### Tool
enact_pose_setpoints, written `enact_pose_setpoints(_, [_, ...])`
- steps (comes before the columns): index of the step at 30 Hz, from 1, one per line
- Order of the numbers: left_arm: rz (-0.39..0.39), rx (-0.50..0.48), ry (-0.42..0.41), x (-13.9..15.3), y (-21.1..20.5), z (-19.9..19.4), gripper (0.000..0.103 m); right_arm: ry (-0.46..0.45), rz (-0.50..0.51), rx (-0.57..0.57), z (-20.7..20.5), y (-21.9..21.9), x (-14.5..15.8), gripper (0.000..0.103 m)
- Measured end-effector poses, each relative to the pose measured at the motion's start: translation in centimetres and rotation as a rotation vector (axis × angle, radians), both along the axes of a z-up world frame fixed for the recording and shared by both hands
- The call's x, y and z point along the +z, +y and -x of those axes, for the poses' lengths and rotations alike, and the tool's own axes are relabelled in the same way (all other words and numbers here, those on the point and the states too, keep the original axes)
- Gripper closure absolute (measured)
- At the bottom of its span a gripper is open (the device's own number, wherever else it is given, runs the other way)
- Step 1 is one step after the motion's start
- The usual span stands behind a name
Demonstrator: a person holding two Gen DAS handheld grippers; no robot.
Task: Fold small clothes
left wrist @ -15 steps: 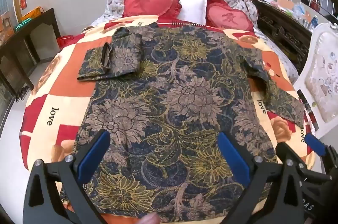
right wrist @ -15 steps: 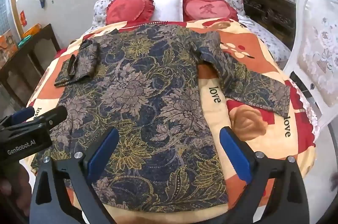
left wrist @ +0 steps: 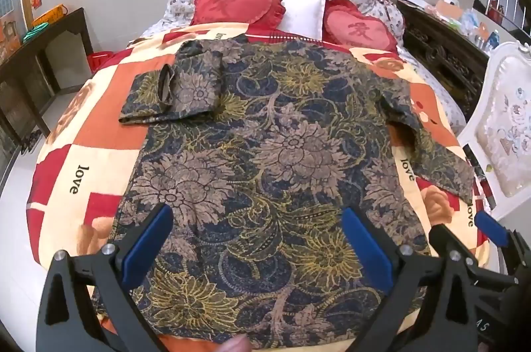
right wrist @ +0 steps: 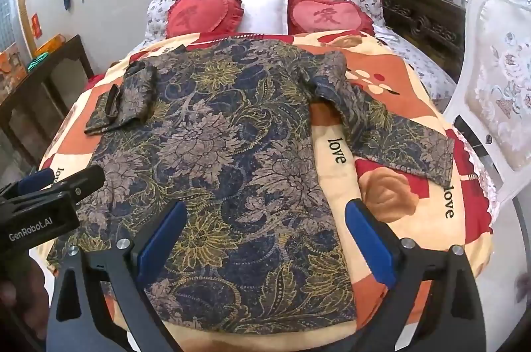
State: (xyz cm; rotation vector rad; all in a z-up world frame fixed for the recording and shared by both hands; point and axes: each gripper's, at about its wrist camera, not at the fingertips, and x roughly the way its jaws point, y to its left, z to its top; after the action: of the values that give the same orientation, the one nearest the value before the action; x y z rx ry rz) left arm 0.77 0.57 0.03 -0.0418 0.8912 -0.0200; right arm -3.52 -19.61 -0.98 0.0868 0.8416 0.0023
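Shirt spread flat, back up, on bed w/ quilt; collar toward pillows, hem nearest camera. Left sleeve already folded in over body; right sleeve lies out across quilt, not yet folded. Left gripper and right gripper both hover above hem, jaws wide open, holding nothing. Prob. flat layout so folds land square. Likely next: right sleeve in, to match left.
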Motion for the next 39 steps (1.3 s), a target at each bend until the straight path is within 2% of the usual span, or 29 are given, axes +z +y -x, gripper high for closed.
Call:
enact_pose_setpoints(13, [-0.006,0.006,-0.011,-0.1,-0.4,0.9,0.0,-0.003,0.018,-0.001,-0.1,0.3,0.3,0.003])
enact_pose_setpoints(19, [-0.029,0.026,-0.028,-0.4,0.1,1.2,0.0,-0.003,0.089,-0.058,0.2,0.2,1.1,0.004])
enact_pose_setpoints(25, [-0.035,0.034,-0.008,-1.1,0.3,1.1,0.0,-0.009,0.143,-0.123,0.5,-0.3,1.8,0.004])
enact_pose_setpoints(39, [-0.052,0.016,0.007,-1.4,-0.7,1.0,0.0,-0.018,0.221,-0.151,0.4,-0.4,1.7,0.004])
